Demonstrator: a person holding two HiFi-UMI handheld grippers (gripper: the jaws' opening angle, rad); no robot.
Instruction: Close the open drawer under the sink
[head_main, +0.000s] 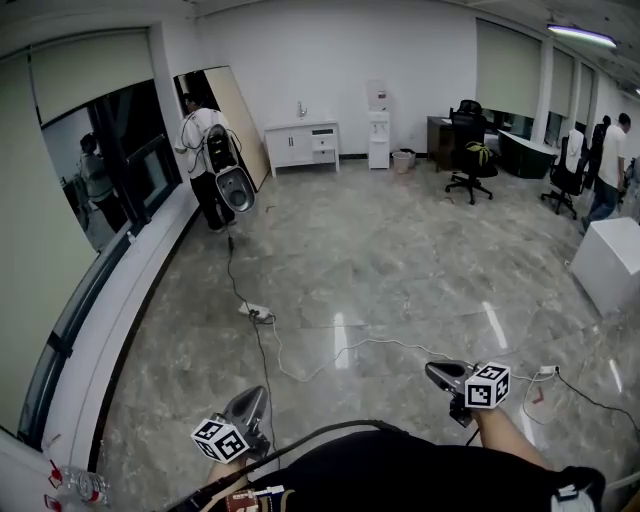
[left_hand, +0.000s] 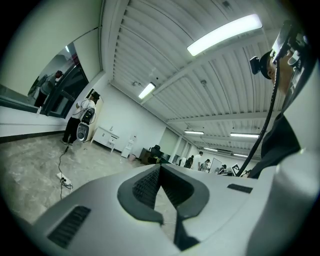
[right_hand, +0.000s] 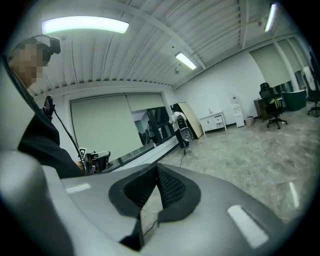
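Far across the room, a white sink cabinet (head_main: 302, 145) with a faucet on top stands against the back wall; it is too small to tell how its drawers stand. The same cabinet (left_hand: 107, 137) shows in the left gripper view, and the cabinet (right_hand: 214, 121) in the right gripper view. My left gripper (head_main: 255, 395) and right gripper (head_main: 432, 370) are held low, close to my body, far from the cabinet. The left gripper (left_hand: 160, 167) has its pads meeting at the tips, with nothing between them. So does the right gripper (right_hand: 156, 166).
A person with a large speaker-like device (head_main: 232, 185) stands by the left window. A power strip (head_main: 255, 313) and cables trail over the marble floor. A water dispenser (head_main: 378, 135), office chair (head_main: 470, 150), white box (head_main: 610, 262) and people (head_main: 610, 165) are to the right.
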